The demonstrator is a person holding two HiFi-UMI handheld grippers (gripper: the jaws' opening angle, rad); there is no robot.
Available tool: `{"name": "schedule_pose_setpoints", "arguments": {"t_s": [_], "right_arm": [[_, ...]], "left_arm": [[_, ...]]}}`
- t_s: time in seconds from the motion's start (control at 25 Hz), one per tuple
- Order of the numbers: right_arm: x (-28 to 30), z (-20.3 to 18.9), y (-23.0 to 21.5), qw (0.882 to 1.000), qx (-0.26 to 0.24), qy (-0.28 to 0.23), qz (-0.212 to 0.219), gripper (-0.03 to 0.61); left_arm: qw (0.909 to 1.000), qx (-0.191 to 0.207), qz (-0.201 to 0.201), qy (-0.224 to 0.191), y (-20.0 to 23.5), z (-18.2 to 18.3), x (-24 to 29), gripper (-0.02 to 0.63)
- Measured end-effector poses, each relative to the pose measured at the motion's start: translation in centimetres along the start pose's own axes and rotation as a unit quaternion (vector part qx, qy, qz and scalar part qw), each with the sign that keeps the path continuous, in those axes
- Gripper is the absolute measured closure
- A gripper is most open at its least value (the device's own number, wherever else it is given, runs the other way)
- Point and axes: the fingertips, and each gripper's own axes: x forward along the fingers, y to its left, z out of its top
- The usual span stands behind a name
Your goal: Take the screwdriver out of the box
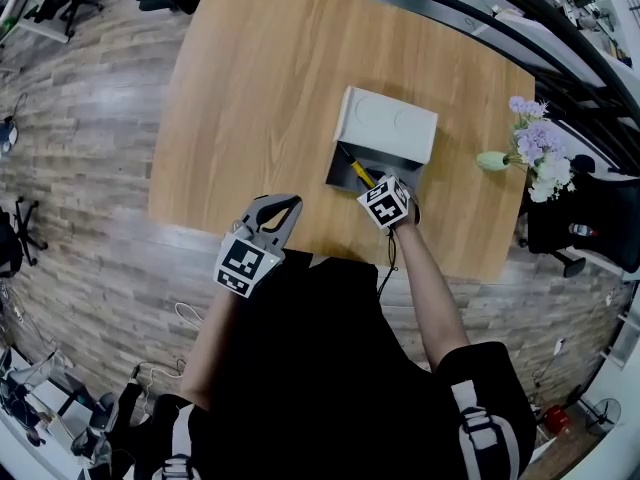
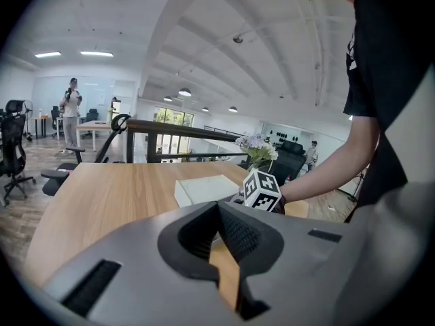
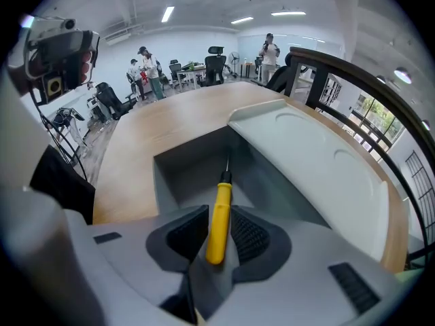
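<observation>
**Right gripper clamped on the screwdriver over the open box**

Head view. A wooden table [image 1: 260, 78] stands on a plank floor [image 1: 80, 168]. Right of centre it carries a grey box [image 1: 395, 160]. The box's pale lid [image 1: 390, 120] covers the far part, and the near compartment is open. At the table's right edge, well apart from the box, a green vase [image 1: 492, 160] holds lilac and white flowers [image 1: 535, 143]. A dark chair [image 1: 590, 218] stands at the right of the frame, beyond the table edge, and a black railing [image 1: 480, 13] crosses the upper right.

The screwdriver [image 1: 357, 173] lies aslant in the open compartment, with its yellow handle toward the person and its dark shaft pointing to the upper left. A marker cube [image 1: 385, 203] hides the butt of the handle and the box's near edge.

Right gripper view. The right gripper [image 3: 219, 231] has its jaws closed on the yellow handle, the ribbed pads [image 3: 248, 236] pressing it from both sides. The shaft runs upward in the frame into the compartment. The lid overhangs at the right, just beside the shaft.

The left gripper [image 1: 290, 204] sits below and left of centre in the head view, at the table's near edge and apart from the box. Its jaws are together, tips touching.
</observation>
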Motion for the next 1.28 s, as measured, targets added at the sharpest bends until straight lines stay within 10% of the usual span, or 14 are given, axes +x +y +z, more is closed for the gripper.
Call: {"name": "schedule_pose_setpoints", "arguments": {"t_s": [1.28], "right_arm": [[2.5,0.4,-0.3,0.999,0.039,0.016,-0.013,0.489]], "left_arm": [[0.9999,0.01,0.001,-0.007,-0.1,-0.1,-1.0,0.592]]}}
